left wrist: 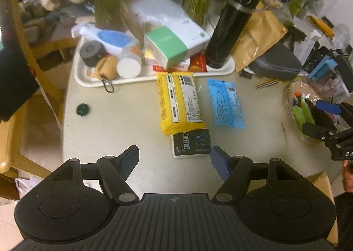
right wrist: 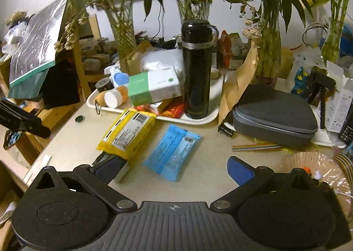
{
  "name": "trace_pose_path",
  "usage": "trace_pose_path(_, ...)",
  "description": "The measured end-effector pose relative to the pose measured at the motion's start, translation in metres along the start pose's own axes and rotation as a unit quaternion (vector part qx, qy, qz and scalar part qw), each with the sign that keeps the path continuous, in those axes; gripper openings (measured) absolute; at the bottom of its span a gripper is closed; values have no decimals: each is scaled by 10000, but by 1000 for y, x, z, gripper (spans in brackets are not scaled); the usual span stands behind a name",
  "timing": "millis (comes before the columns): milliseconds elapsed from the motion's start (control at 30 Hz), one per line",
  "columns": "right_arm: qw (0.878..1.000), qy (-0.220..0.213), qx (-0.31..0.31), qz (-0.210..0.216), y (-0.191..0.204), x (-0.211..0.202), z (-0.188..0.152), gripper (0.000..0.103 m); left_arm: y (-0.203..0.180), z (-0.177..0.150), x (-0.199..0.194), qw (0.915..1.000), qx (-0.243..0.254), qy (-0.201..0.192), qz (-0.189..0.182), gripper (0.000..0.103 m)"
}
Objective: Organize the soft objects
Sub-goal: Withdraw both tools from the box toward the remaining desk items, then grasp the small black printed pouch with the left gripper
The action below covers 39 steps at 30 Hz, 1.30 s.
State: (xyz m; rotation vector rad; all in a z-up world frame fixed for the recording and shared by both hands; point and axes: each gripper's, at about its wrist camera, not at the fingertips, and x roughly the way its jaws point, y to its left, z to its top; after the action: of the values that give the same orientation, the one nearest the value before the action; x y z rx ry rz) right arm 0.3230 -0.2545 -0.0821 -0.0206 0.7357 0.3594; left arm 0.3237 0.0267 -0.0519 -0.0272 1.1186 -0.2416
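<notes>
A yellow soft pack [left wrist: 179, 103] lies on the beige table, with a blue soft pack [left wrist: 226, 103] to its right and a small black pack [left wrist: 191, 142] at its near end. My left gripper [left wrist: 174, 159] is open and empty, just in front of the black pack. In the right wrist view the yellow pack [right wrist: 128, 133] and blue pack [right wrist: 173, 151] lie ahead. My right gripper [right wrist: 174, 169] is open and empty, its left finger [right wrist: 108, 169] over the black pack, which is mostly hidden. The right gripper also shows at the left view's right edge [left wrist: 324, 123].
A white tray [left wrist: 114, 81] at the back holds a green-and-white tissue pack [left wrist: 169, 46], a black flask [left wrist: 231, 28], bottles and boxes. A grey zip case [right wrist: 275, 116], brown paper bag [right wrist: 238, 87] and plant vases [right wrist: 194, 8] stand behind. A plastic bag [right wrist: 313, 162] lies right.
</notes>
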Motion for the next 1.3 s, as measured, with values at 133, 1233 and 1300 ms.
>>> trace_pose_path(133, 9995, -162, 258, 33, -10, 7, -1, 103, -4, 14, 26, 9991, -78, 405, -49, 78)
trace_pose_path(1233, 9917, -524, 1135, -299, -41, 5, 0, 103, -39, 30, 180, 9702, -49, 2323, 685, 71)
trace_pose_path(1300, 9915, -471, 1179, -280, -43, 6, 0, 103, -40, 29, 176, 9714, -19, 2292, 622, 70)
